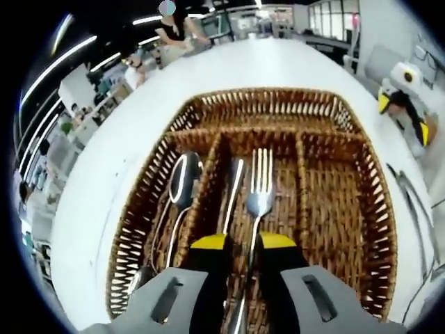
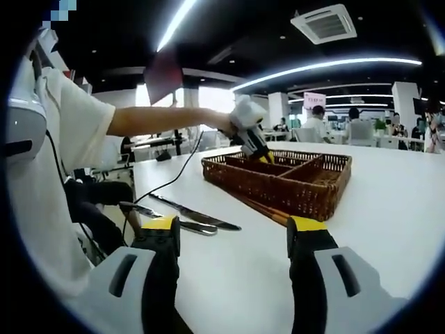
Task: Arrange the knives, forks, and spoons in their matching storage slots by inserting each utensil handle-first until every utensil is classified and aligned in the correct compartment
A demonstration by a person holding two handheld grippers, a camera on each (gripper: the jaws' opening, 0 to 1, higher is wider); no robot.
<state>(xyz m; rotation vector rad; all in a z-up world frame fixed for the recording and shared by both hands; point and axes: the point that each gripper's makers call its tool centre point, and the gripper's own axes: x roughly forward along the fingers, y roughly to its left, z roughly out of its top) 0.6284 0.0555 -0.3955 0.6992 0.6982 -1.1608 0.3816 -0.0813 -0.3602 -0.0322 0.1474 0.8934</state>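
A brown wicker tray [image 1: 379, 229] with long compartments lies below my left gripper [image 1: 243, 241]. Two spoons [image 1: 182, 182] rest in the left compartment. In the middle compartment lie a fork [image 1: 260, 191], tines pointing away, and a second steel utensil [image 1: 233, 184]. Both handles run back between my left jaws, which stand a little wider than the handles. The right compartment holds nothing. From the right gripper view, the tray [image 2: 299, 186] sits far ahead with the left gripper [image 2: 259, 152] dipped into it. My right gripper [image 2: 233, 233] hangs wide open over the white table. Knives [image 2: 198, 219] lie just beyond it.
Long steel knives [image 1: 416, 209] lie on the table right of the tray. Thin brown sticks [image 2: 263, 207] lie along the tray's near side. A black cable [image 2: 174, 179] crosses the table. The person's sleeve and arm [image 2: 149, 120] reach in from the left. More people sit in the background.
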